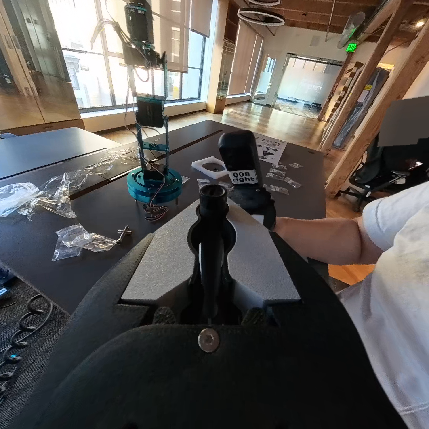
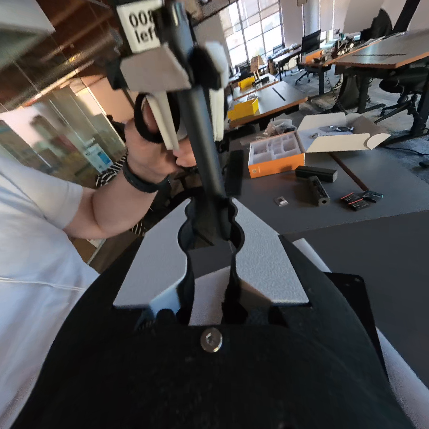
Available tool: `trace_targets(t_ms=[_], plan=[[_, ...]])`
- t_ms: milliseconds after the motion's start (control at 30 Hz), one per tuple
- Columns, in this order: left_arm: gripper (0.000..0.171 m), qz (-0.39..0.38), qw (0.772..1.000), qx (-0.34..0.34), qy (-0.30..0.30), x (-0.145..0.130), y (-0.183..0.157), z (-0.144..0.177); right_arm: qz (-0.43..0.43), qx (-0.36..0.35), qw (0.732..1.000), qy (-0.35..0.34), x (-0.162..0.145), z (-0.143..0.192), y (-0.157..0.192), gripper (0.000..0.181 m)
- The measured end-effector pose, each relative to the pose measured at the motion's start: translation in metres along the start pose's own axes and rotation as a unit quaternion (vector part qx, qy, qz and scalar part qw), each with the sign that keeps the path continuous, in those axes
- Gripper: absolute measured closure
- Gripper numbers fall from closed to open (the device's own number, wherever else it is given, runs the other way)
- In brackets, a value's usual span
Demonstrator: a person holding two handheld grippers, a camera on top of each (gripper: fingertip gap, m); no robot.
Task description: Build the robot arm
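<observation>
A long black tool with a round handle end (image 1: 213, 195) runs along my left gripper (image 1: 213, 207), which is shut on it between its grey pads (image 1: 162, 260). In the right wrist view the same black tool (image 2: 202, 139) slants down from the left gripper (image 2: 160, 67) into my right gripper (image 2: 211, 205), whose fingertips are shut on its lower end. The right gripper's black body (image 1: 239, 160) shows just beyond the tool in the left wrist view. Both are held above a dark table (image 1: 97, 209).
A teal robot-arm kit on a round base (image 1: 154, 183) stands on the table, with loose plastic bags (image 1: 69, 239), a cross-shaped wrench (image 1: 124, 233), a white foam frame (image 1: 199, 166) and small bags (image 1: 283, 180). An open orange box (image 2: 276, 164) and black blocks (image 2: 316, 173) lie on the table (image 2: 348, 243). There is about 9 centimetres between the tips of the two grippers. The cross-shaped wrench (image 1: 124, 233) is about 25 centimetres from my right fingertips.
</observation>
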State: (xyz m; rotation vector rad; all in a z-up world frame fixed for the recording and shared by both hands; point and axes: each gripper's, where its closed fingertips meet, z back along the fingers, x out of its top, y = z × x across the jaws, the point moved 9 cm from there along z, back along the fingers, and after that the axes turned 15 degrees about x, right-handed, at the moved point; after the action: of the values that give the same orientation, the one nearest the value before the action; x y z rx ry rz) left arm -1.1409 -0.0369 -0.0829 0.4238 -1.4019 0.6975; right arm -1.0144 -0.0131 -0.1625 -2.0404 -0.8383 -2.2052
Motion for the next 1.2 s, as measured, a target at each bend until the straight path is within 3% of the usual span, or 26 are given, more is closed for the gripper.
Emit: trace_targets(t_ms=[100, 500, 1200], plan=[[0.164, -0.004, 1.000, 0.000, 0.001, 0.000, -0.002, -0.001, 0.009, -0.008, 1.000, 0.002, 0.003, 0.001, 0.000, 0.164], [0.163, 0.001, 1.000, 0.001, -0.006, -0.001, -0.004, 0.000, 0.071, -0.041, 0.996, 0.038, 0.004, -0.003, 0.006, 0.167], [0.163, -0.010, 1.000, 0.008, -0.002, -0.021, 0.000, 0.000, 0.069, -0.048, 0.995, 0.062, -0.010, -0.005, -0.004, 0.166]])
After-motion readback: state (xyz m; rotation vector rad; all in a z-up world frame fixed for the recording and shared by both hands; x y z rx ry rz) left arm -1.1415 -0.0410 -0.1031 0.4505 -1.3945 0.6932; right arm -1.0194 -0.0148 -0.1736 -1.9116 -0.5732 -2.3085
